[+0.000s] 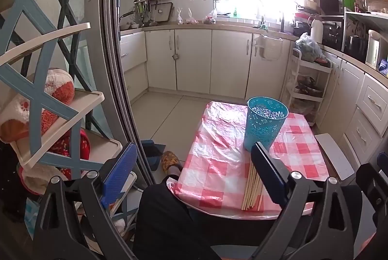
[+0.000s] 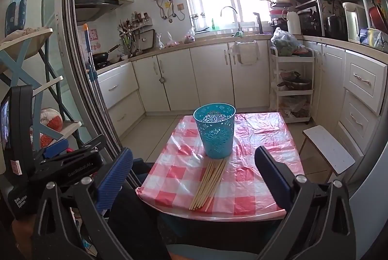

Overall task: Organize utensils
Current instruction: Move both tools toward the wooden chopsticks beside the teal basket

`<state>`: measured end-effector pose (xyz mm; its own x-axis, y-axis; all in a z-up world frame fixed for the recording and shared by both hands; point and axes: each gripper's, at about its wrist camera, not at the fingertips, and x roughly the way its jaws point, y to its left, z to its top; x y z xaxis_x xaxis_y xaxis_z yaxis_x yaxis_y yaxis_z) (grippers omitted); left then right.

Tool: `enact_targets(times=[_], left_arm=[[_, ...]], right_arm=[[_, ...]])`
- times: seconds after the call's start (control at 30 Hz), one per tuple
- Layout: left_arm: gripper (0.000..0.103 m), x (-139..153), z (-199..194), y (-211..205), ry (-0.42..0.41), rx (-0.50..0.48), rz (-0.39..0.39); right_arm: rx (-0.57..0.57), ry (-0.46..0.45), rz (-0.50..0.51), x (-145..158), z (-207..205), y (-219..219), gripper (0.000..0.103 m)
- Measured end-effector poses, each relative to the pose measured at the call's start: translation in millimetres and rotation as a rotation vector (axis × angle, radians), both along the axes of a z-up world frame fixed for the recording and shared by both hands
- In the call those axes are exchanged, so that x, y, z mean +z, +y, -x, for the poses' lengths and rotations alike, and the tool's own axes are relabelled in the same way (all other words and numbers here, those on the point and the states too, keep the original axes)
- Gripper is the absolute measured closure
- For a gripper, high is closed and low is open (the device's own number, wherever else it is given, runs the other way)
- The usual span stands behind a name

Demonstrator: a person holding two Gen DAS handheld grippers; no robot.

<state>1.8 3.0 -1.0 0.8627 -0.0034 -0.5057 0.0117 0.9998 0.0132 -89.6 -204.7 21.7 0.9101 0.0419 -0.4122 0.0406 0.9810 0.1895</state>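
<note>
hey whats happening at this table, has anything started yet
Nothing is being handled yet. A person holds the left tongs and the right tongs, both open and empty, short of a small table with a pink checked cloth. A bundle of wooden chopsticks lies flat on the cloth, just in front of an upright teal perforated cup. The cup looks empty, so sorting the chopsticks into it has apparently not begun.

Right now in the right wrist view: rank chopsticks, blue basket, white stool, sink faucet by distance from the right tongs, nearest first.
1. Chopsticks: on the table, just ahead of the right tongs.
2. Blue basket: upright behind the chopsticks, mid-table.
3. White stool: right, past the table edge; close to the basket, a loose call.
4. Sink faucet: far counter, under the window.
</note>
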Motion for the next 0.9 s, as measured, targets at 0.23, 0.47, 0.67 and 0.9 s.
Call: enact_targets(times=[0.23, 0.47, 0.67, 0.9], left_arm=[[0.012, -1.4, -1.3, 0.5, -0.003, 0.0, 0.003], [0.012, -2.4, -2.1, 1.9, -0.008, -0.002, 0.007], [0.012, -2.5, -0.1, -0.8, 0.0, 0.0, -0.01], [0.012, -4.5, -2.4, -0.3, 0.009, -0.005, -0.028]], right_arm=[[-0.002, -0.002, 0.001, 0.4, -0.8, 0.6, 0.007], [-0.001, 0.005, 0.001, -1.4, -2.4, 2.5, 0.007], [0.001, 0.005, 0.0, -2.9, -2.4, 2.5, 0.007], [0.003, 0.004, -0.007, -5.5, -2.5, 3.4, 0.007]])
